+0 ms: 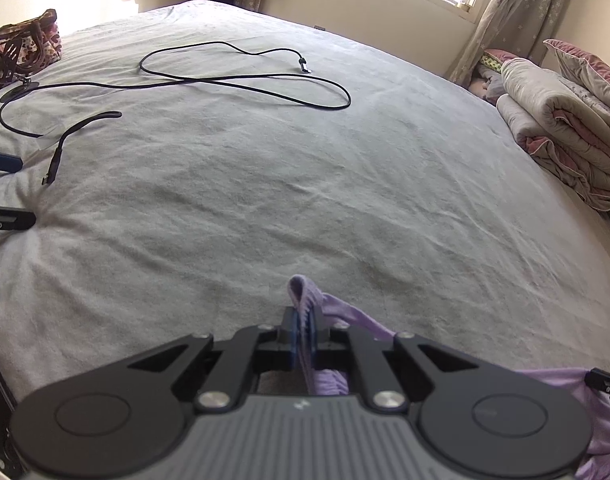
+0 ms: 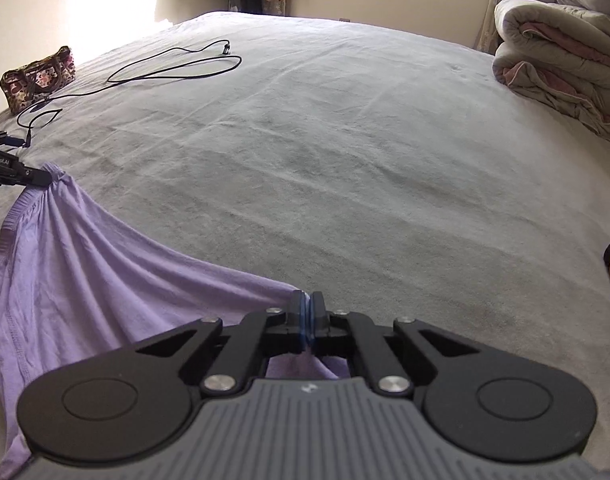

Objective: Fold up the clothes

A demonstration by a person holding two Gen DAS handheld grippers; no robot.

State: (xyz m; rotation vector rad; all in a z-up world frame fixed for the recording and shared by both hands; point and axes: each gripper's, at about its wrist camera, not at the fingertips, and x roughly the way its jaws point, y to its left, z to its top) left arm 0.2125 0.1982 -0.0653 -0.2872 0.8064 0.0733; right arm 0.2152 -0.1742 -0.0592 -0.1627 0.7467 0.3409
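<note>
Lilac garment [image 2: 85, 280], thin, soft, light, likely drapes and slips; take it by hem or corners. It hangs stretched over the bed [image 2: 345, 160]. Left gripper [image 1: 303, 332] fingers clamped on its edge, right gripper [image 2: 308, 316] fingers pinched on another. Cable [image 1: 245, 80], bag [image 1: 21, 52], quilt [image 1: 565, 128] well apart; nothing blocks.

One purple garment [image 2: 85, 264], two tongs [image 1: 303, 332] [image 2: 309, 316], one bed [image 2: 345, 140]; on bed: one black cable [image 1: 245, 80], one patterned bag [image 2: 37, 78], one folded quilt [image 2: 565, 76].
</note>
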